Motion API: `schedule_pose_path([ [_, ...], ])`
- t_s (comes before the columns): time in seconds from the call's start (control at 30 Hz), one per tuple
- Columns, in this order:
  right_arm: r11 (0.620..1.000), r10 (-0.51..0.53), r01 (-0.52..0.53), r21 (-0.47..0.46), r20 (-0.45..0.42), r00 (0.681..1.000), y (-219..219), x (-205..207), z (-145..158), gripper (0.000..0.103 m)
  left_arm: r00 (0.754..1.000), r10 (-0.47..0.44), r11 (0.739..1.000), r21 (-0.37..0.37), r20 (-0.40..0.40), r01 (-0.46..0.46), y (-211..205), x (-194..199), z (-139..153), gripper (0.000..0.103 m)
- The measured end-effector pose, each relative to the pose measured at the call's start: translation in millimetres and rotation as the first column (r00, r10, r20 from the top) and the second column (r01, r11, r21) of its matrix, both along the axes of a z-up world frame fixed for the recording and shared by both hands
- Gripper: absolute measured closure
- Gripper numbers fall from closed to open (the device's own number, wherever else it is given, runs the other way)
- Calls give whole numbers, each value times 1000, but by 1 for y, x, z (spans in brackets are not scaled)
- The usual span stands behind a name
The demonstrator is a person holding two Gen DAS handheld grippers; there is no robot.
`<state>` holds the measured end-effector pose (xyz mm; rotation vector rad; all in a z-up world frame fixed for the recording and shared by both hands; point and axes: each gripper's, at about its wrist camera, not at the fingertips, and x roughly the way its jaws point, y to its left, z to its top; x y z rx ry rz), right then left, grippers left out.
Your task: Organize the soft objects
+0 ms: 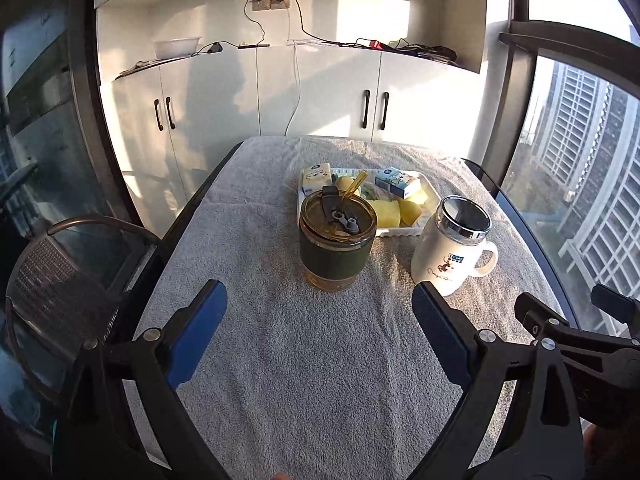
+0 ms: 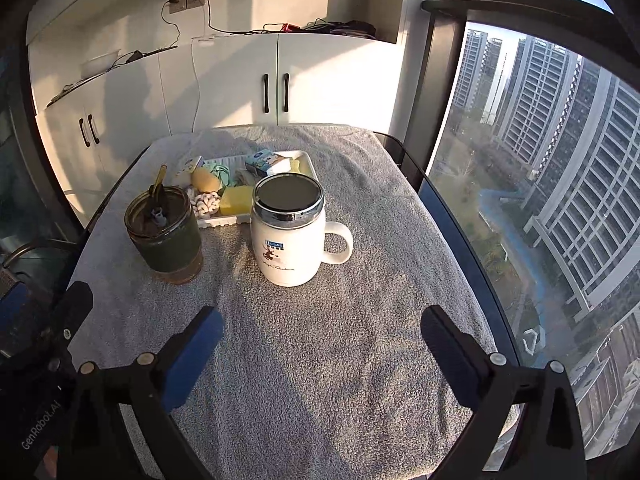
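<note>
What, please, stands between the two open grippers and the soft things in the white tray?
Two cups stand in front of the tray: the green tumbler with a straw before the left gripper, and the white mug before the right gripper. Both grippers are empty, jaws wide.

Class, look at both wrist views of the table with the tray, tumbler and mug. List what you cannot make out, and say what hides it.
- Near left part of the white tray, left wrist view: hidden by the green-sleeved tumbler.
- Items behind the white mug, right wrist view: covered by its lid.
- Print on the tissue packs: too small to read.
- Both cups' contents: lids hide them.
- The table's near edge: cut off by gripper frames.
</note>
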<state>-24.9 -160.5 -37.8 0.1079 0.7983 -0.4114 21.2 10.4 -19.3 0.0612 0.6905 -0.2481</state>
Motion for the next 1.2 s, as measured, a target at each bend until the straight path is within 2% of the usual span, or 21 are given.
schedule_pose_path([
  [0.1,1000,6,-6,17,1,1000,-1,2,3,1,1000,-2,999,35,8,1,-2,-1,3,9],
  [0.3,1000,2,-2,19,-7,1000,-4,6,4,1,1000,-9,999,46,26,7,-3,-3,9,8],
  [1.2,999,-5,7,45,-32,999,-12,6,1,1,1000,-12,999,46,17,11,-2,-1,5,9],
])
